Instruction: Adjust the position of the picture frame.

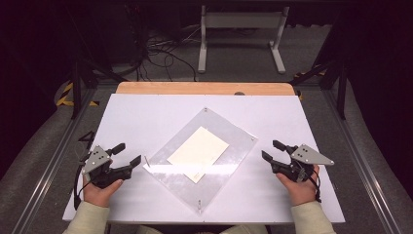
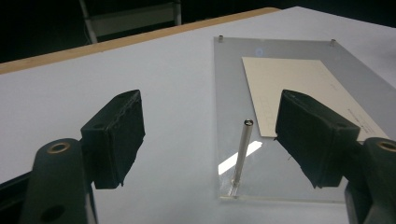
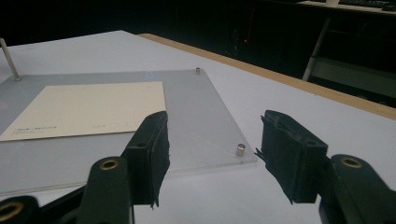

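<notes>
On the white table [image 1: 146, 117], the left gripper [image 1: 127, 155] rests low at the acrylic plate's [image 1: 221, 156] left corner, jaws spread and empty. In the left gripper view a thin metal pin [image 2: 243, 154] stands upright at that corner, between the jaws but touching neither, which suggests it is the thing to be pinched. The clear plate lies diamond-wise in the middle, a cream card [image 1: 198, 147] flat on it. Short studs [image 3: 240, 149] mark the other corners. The right gripper [image 1: 272, 150], also open and holding nothing, sits just beside the right corner, probably ready to steady the plate.
</notes>
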